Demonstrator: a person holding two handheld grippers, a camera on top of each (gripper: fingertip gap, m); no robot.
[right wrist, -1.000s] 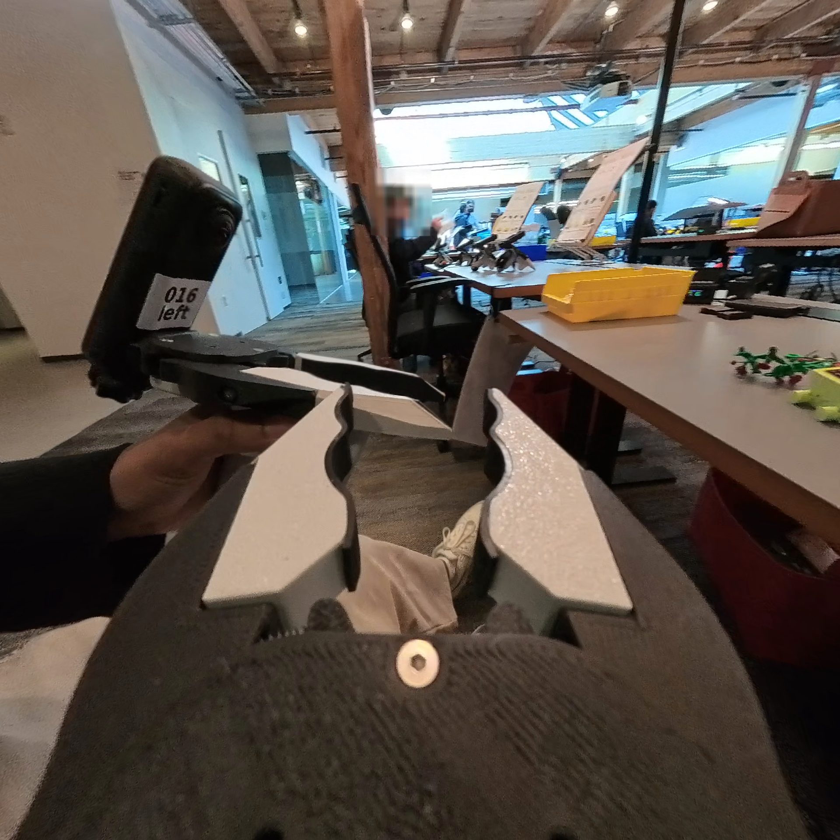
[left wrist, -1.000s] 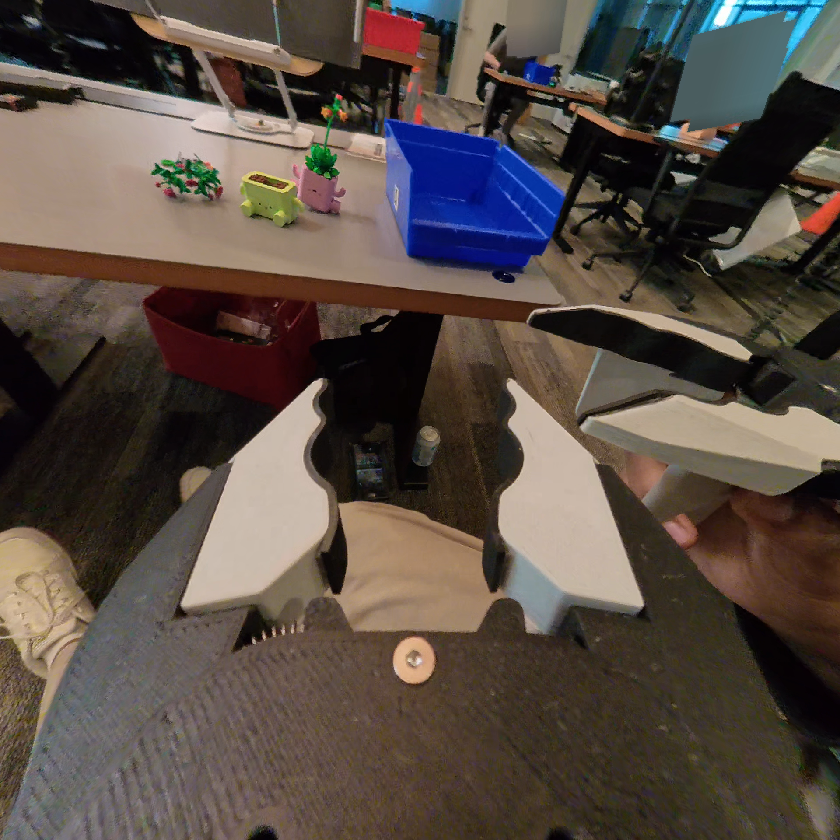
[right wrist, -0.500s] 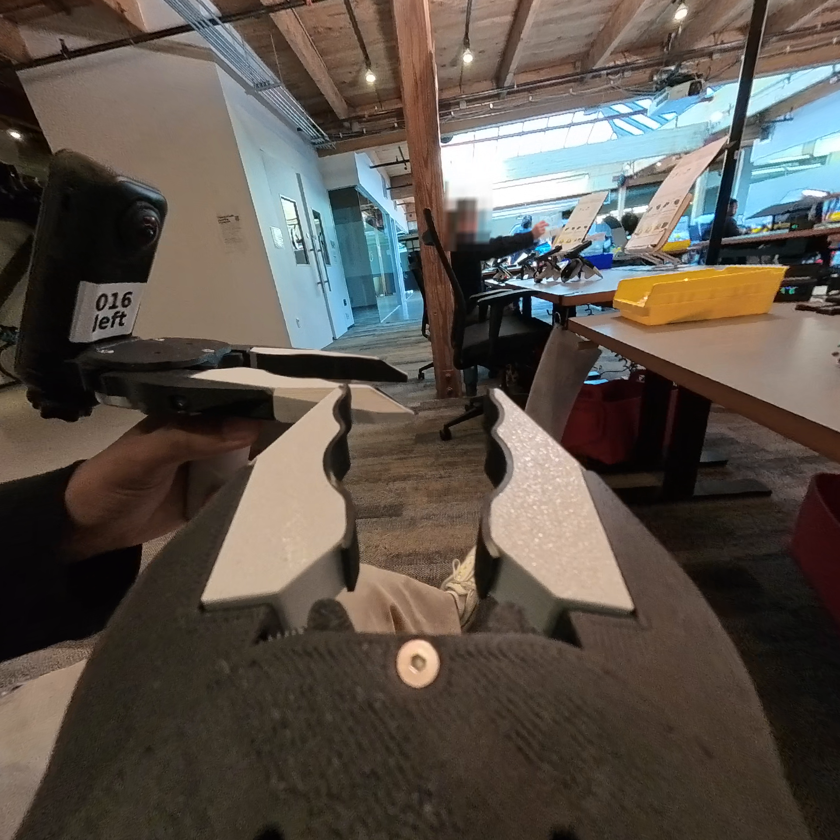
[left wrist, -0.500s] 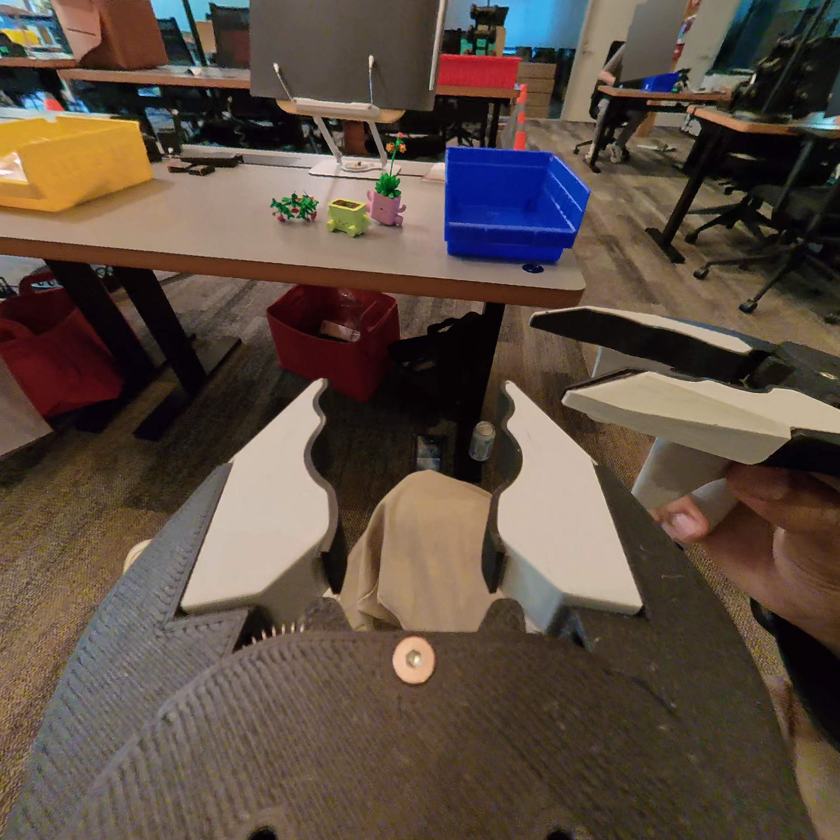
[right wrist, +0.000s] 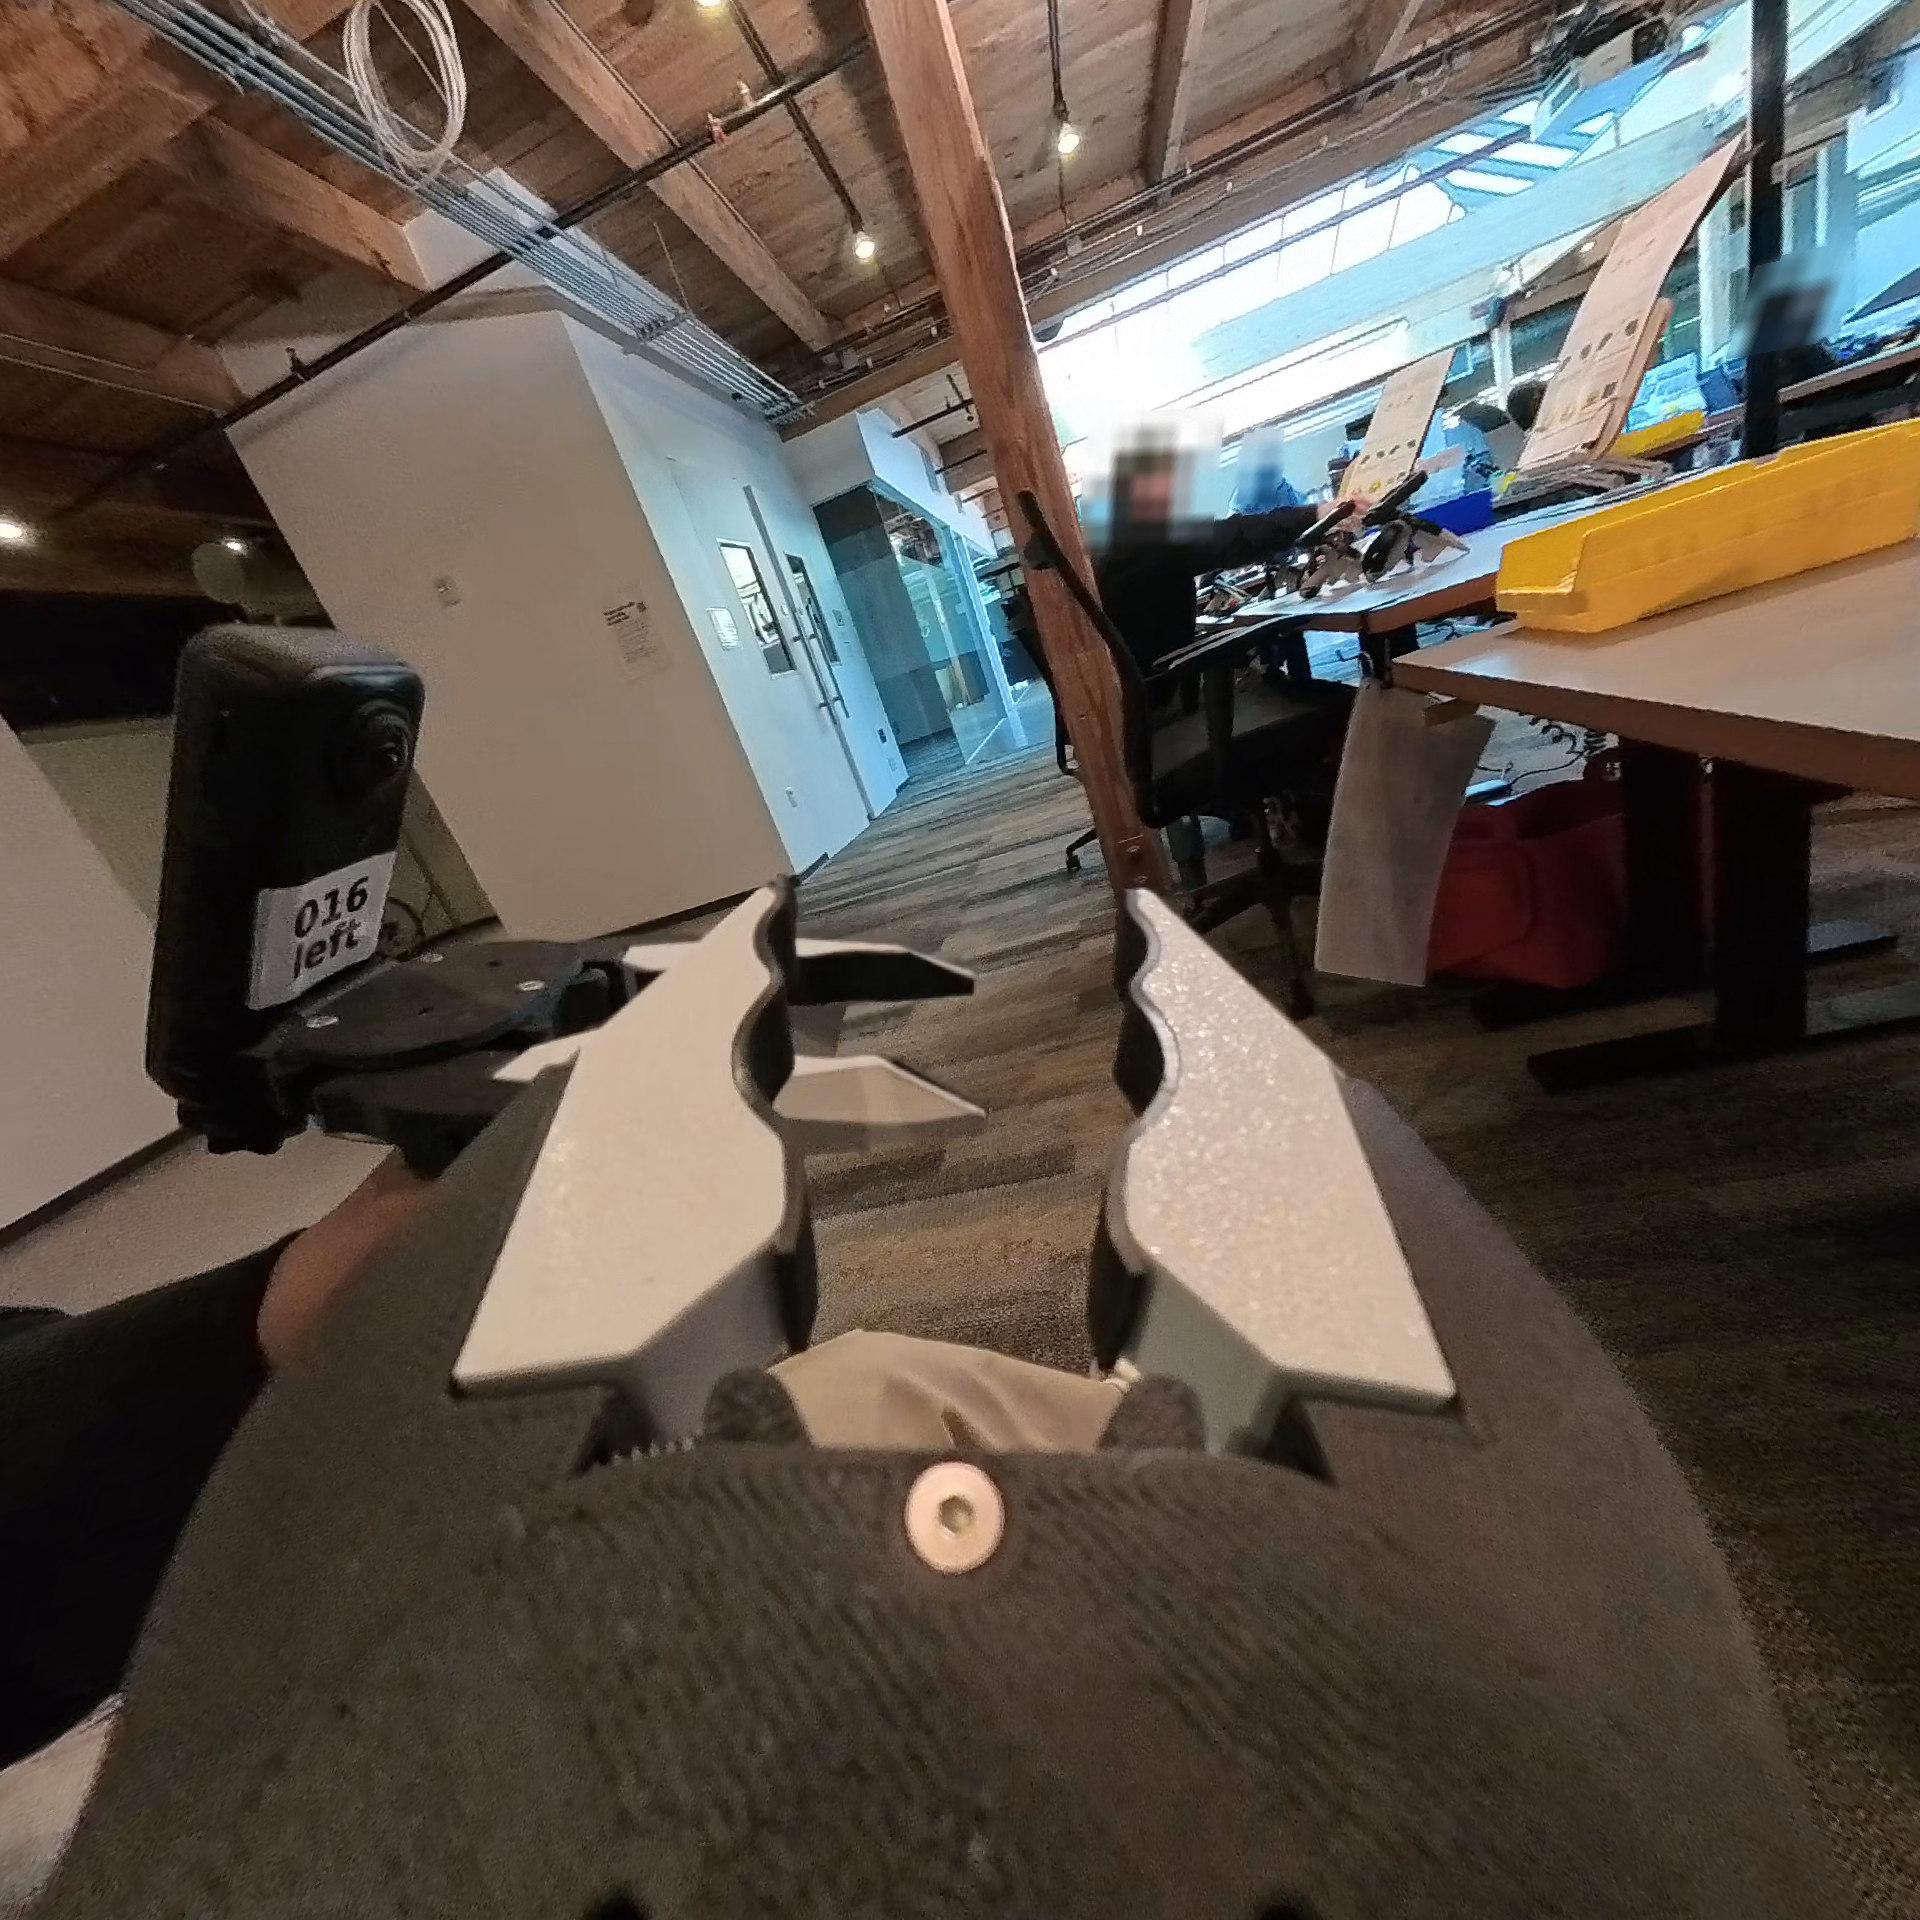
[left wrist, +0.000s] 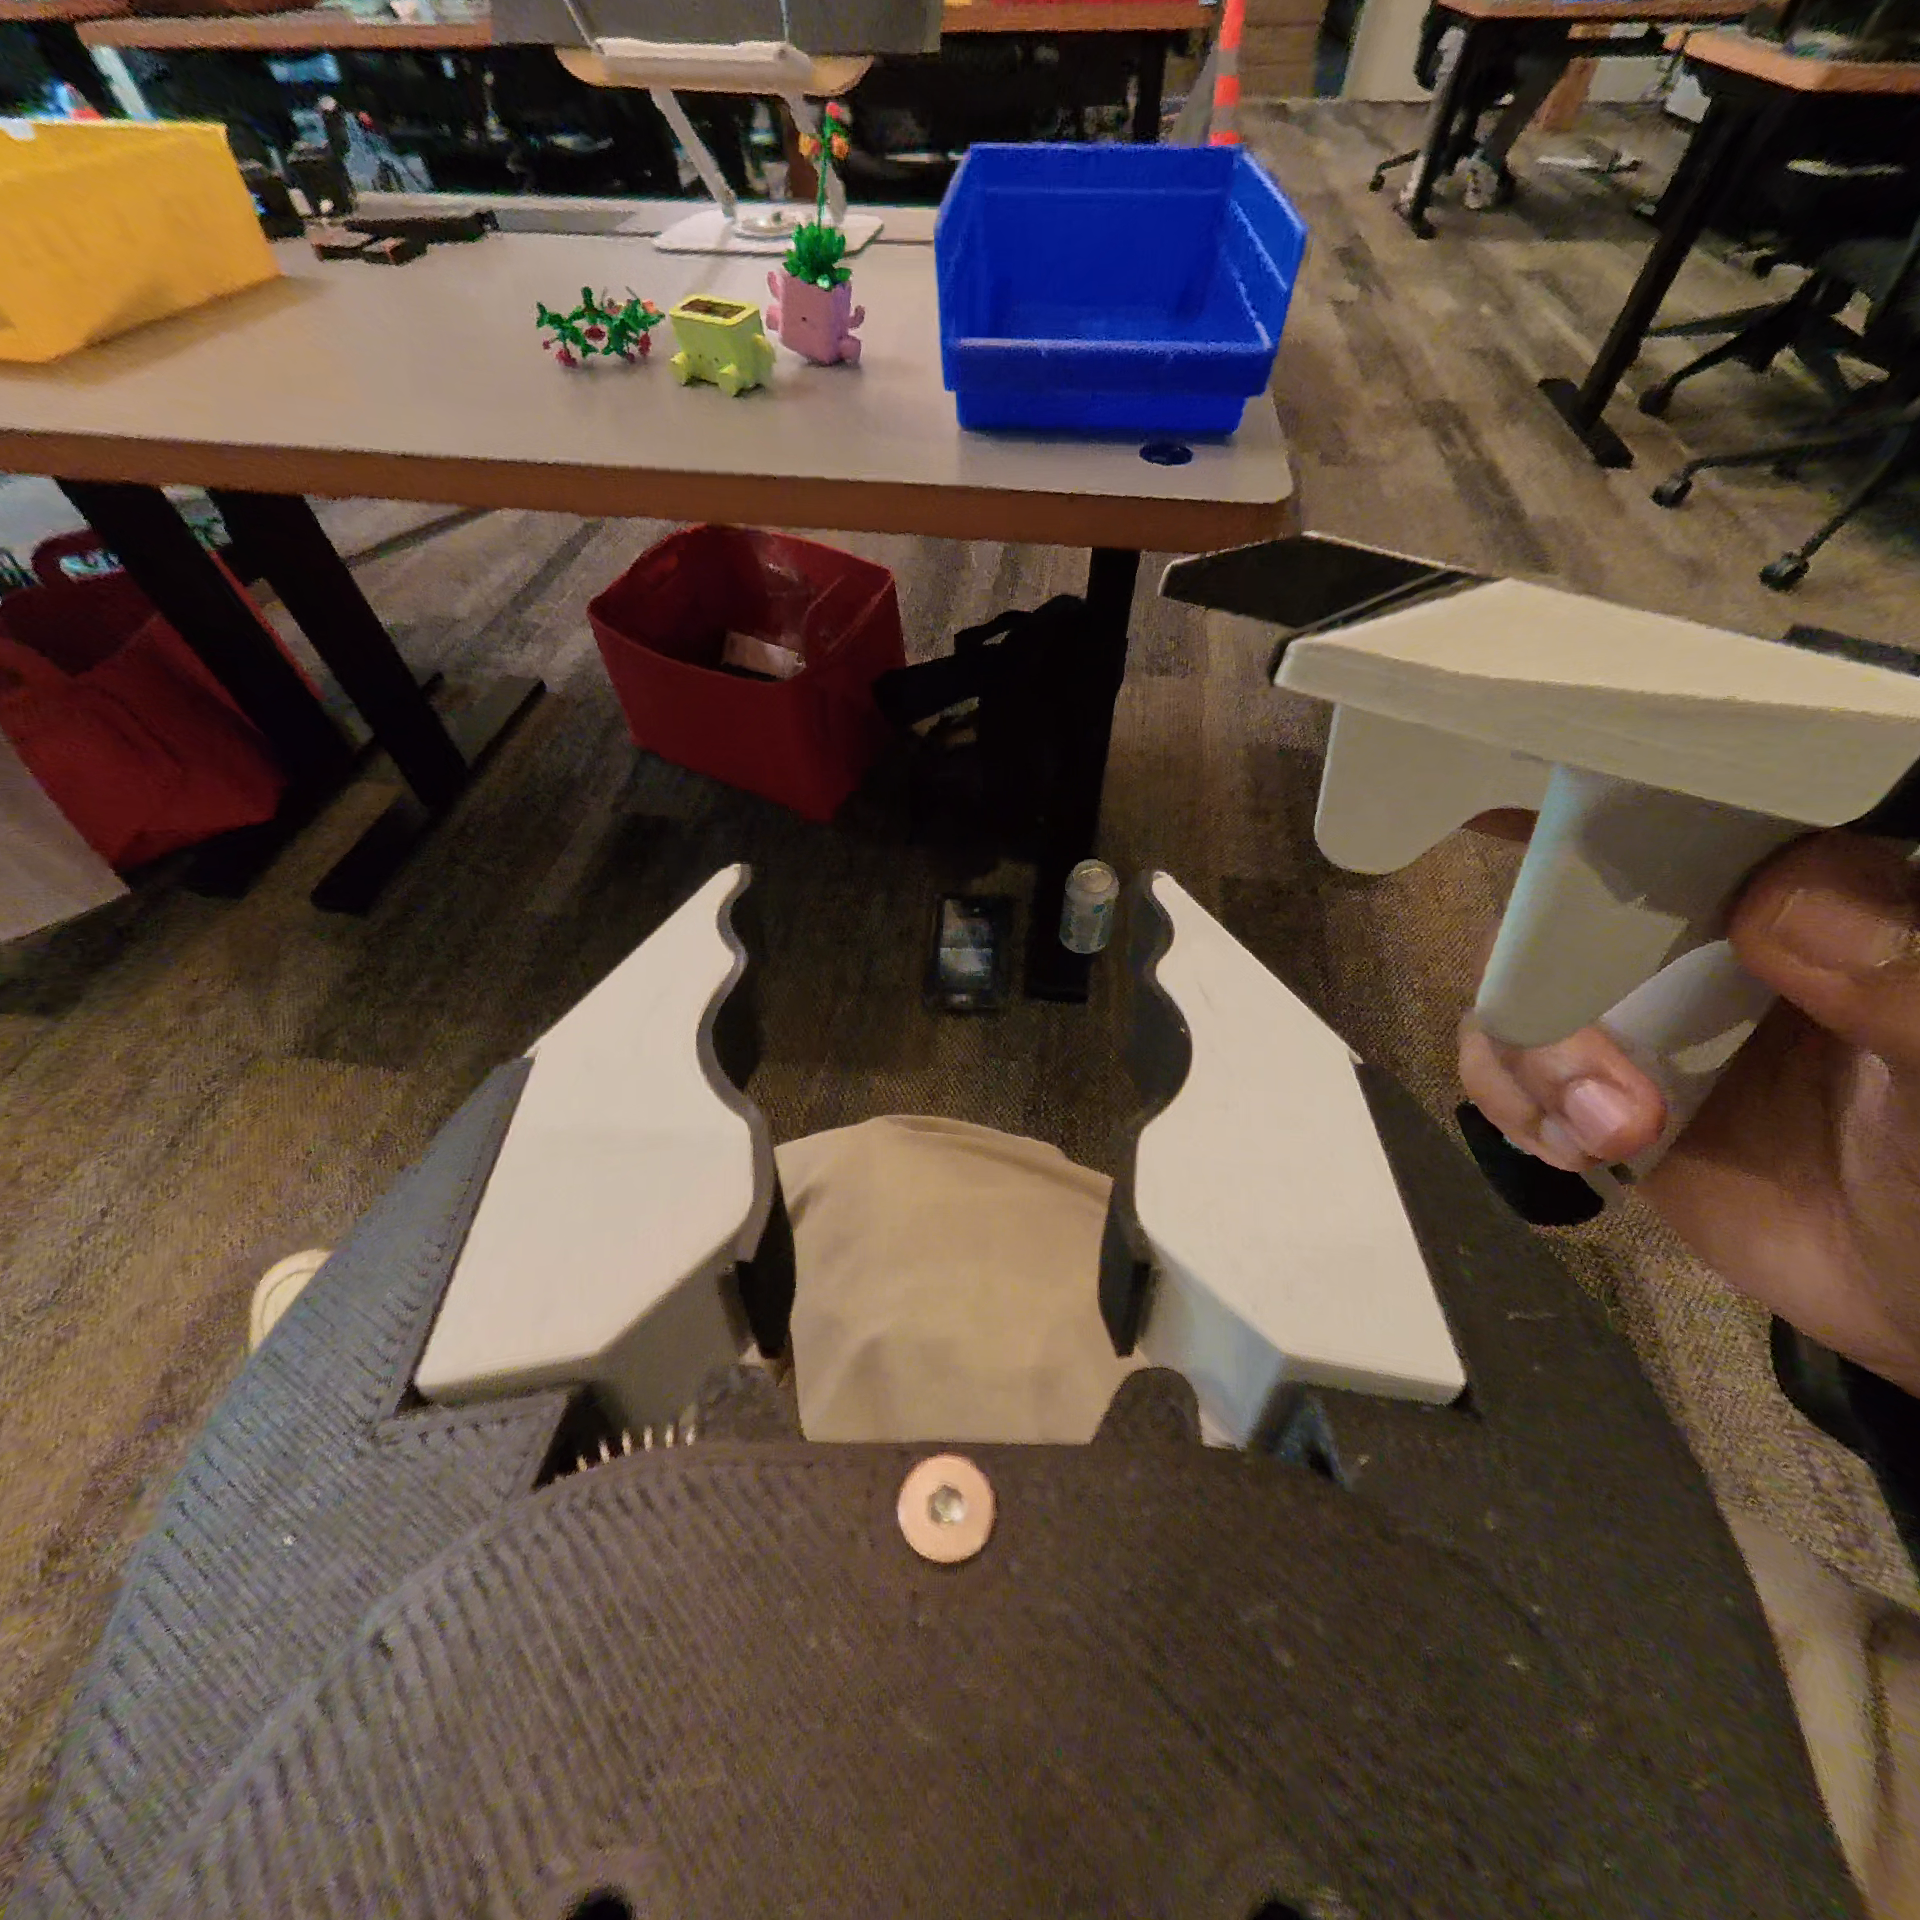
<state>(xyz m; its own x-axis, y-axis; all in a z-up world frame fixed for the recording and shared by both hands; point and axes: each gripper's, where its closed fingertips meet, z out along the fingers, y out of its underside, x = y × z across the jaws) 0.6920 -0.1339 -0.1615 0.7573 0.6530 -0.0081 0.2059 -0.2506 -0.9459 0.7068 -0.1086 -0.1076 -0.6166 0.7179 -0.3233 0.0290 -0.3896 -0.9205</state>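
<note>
Left tool [left wrist: 945, 883] hangs low over the carpet, its 2 pale, wavy-edged fingers [left wrist: 623, 1122] spread wide with nothing between them but a beige-trousered knee [left wrist: 935, 1268] below. Right tool [right wrist: 951, 904] is just as wide open and empty, speckled grey fingers [right wrist: 1247, 1164] jutting from a ribbed black body. From the left wrist view it shows alongside, its smooth white handle gripped in a hand [left wrist: 1766, 1143].

Ahead, the grey tabletop [left wrist: 364, 405] carries a glossy blue plastic bin [left wrist: 1101, 301], a pink brick-built pot with a green plant [left wrist: 816, 301], a boxy lime-green pot [left wrist: 717, 343], a loose sprig of toy flowers [left wrist: 597, 327] and a yellow bin [left wrist: 114, 229]. All sit well apart from both tools. Underneath: a red fabric tote [left wrist: 748, 665] and a small can [left wrist: 1088, 904] standing by the black leg.
</note>
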